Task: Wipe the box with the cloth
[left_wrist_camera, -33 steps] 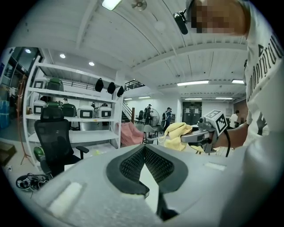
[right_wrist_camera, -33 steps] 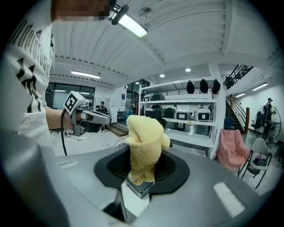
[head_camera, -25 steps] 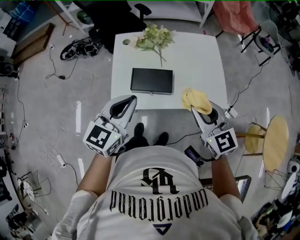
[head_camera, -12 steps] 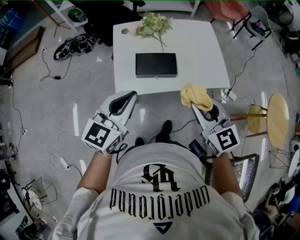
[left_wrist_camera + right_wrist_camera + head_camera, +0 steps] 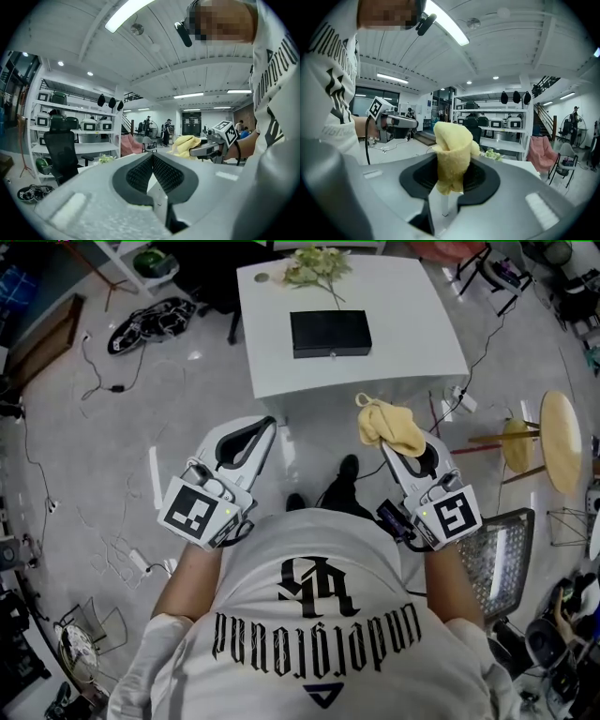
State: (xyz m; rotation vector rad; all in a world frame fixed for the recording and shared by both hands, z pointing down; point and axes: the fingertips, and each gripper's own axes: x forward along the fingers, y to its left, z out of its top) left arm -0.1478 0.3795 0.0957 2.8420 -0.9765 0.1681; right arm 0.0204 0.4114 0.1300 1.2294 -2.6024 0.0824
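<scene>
A flat black box point(image 5: 330, 333) lies on the white table point(image 5: 412, 352) well ahead of me. A crumpled yellow cloth point(image 5: 390, 427) point(image 5: 451, 152) is pinched in my right gripper point(image 5: 392, 446) point(image 5: 450, 180), held over the floor short of the table's near edge. My left gripper point(image 5: 264, 430) point(image 5: 152, 157) is shut with nothing between its black pads, level with the right one and also short of the table. In the left gripper view the right gripper point(image 5: 199, 149) with the cloth point(image 5: 185, 144) shows to the side.
A bunch of pale flowers point(image 5: 316, 265) lies at the table's far edge. Cables point(image 5: 94, 371) and a dark bundle point(image 5: 150, 320) litter the floor at left. A round wooden stool point(image 5: 561, 439) and a wire basket point(image 5: 494, 559) stand at right. Shelves and chairs fill the background.
Both grippers have drawn back from the table together, the cloth still in the right one. The table and box now sit farther away, with bare floor between them and the grippers.
</scene>
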